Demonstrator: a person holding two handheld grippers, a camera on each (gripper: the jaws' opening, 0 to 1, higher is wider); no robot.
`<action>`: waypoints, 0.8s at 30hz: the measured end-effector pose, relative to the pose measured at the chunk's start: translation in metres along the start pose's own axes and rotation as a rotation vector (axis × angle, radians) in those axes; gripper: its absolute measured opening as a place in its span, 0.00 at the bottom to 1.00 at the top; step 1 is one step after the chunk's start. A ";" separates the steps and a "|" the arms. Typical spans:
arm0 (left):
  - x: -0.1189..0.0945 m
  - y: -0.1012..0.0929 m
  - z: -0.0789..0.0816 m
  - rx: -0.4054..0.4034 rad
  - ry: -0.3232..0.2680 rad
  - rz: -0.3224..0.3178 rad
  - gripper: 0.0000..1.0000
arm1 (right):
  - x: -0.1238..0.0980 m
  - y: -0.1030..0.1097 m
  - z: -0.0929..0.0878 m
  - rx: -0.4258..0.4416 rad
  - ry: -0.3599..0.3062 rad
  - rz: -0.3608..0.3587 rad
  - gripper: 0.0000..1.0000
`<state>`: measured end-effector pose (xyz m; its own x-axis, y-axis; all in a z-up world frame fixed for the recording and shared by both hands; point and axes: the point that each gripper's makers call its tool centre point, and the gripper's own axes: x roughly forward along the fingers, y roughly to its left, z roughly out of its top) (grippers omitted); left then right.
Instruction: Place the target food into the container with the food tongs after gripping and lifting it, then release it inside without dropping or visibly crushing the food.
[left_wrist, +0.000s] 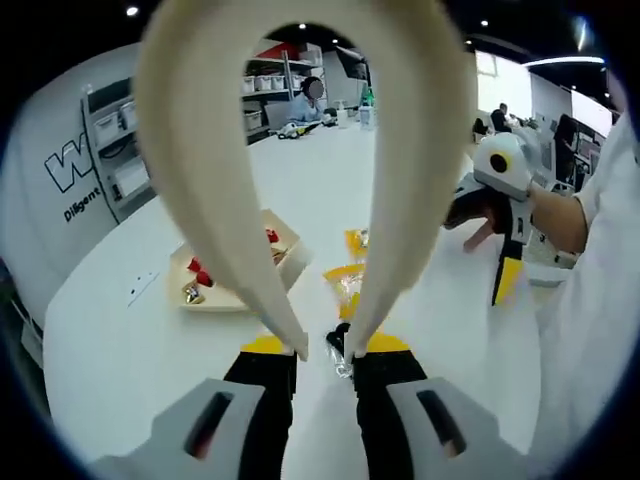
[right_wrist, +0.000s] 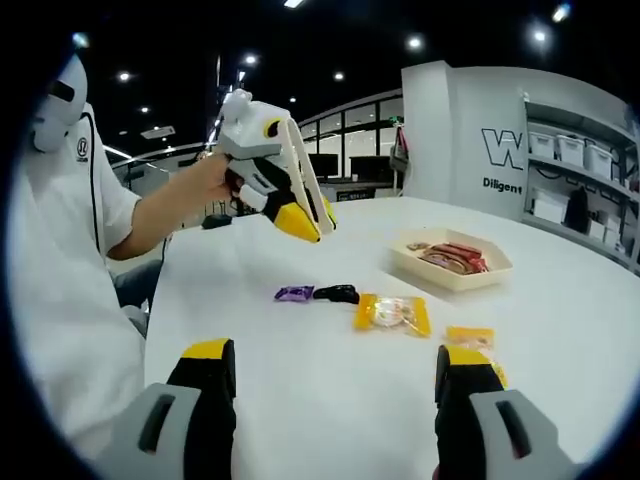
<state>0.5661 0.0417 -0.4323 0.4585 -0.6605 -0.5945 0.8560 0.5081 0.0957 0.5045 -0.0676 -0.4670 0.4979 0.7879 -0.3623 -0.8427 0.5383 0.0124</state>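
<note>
Clearly shown in the left gripper view, my left gripper (left_wrist: 325, 352) holds the cream food tongs (left_wrist: 300, 150) by their two tips, the jaws closed narrowly on them, so that the looped bow of the tongs rises away from me; in the right gripper view the same gripper (right_wrist: 268, 165) is raised above the table (right_wrist: 300, 400) in my hand (right_wrist: 210, 180), well clear of the food. I judge the tongs are carried high and ready, since no grasp of food has yet begun. My right gripper (right_wrist: 335, 400) stands wide open and empty, its jaws apart low over the table, presumably kept aside to leave the work to the tongs. Outward on the white table lie the wrapped sweets: a yellow-wrapped candy (right_wrist: 392, 313) near the middle, a smaller yellow one (right_wrist: 469, 337) just beside the right jaw, a black piece (right_wrist: 337, 293) and a purple piece (right_wrist: 294, 293) touching or nearly so. Which of these is the target I cannot tell; all lie below and forward of the tongs, between them and the container (right_wrist: 452, 262), a shallow beige tray already holding red-wrapped items. The container sits beyond the sweets, apart from both grippers.
</note>
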 end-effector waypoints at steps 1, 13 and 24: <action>0.000 -0.002 0.000 -0.007 0.000 -0.003 0.21 | 0.000 0.000 0.000 0.000 0.000 0.000 0.81; -0.003 -0.021 -0.005 -0.052 -0.007 0.001 0.22 | 0.001 -0.001 0.000 0.003 0.000 0.004 0.81; -0.004 -0.028 -0.019 -0.111 -0.008 0.017 0.22 | 0.002 -0.001 -0.003 0.009 0.002 0.004 0.81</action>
<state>0.5358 0.0405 -0.4479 0.4749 -0.6553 -0.5874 0.8164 0.5772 0.0161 0.5056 -0.0676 -0.4703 0.4938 0.7895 -0.3645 -0.8429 0.5376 0.0224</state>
